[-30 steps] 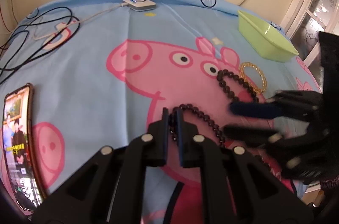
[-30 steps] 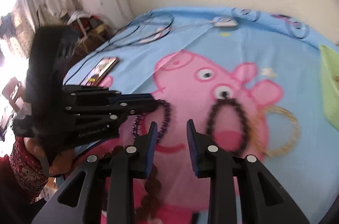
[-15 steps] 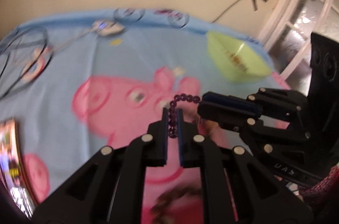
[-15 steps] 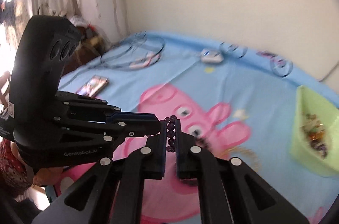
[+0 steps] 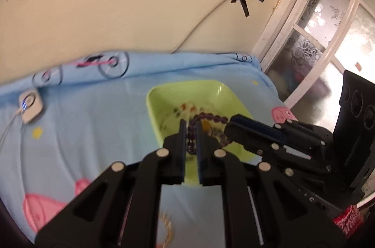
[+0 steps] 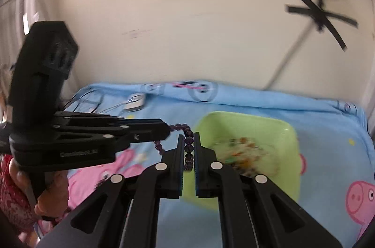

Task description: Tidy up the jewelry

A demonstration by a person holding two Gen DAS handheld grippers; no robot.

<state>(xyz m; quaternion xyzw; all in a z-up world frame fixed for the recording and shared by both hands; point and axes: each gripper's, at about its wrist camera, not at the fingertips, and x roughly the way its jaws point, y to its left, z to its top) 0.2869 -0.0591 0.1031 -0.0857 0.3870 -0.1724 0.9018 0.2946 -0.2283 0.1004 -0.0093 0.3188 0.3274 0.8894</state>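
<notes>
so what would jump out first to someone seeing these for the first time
A dark purple bead bracelet stretched between two black claws, the left claw and right claw both pinching it. Just beyond sits a lime green tray with colourful beads inside, on a blue cartoon pig sheet.

left gripper point(image 5: 190, 130): clamped, tilted down | right gripper point(image 6: 188, 146): clamped, tilted down | tips close together

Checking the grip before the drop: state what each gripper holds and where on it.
Both hold the same purple bead bracelet: the left gripper is shut on one stretch of its loop, the right gripper on another, above the green tray.
</notes>
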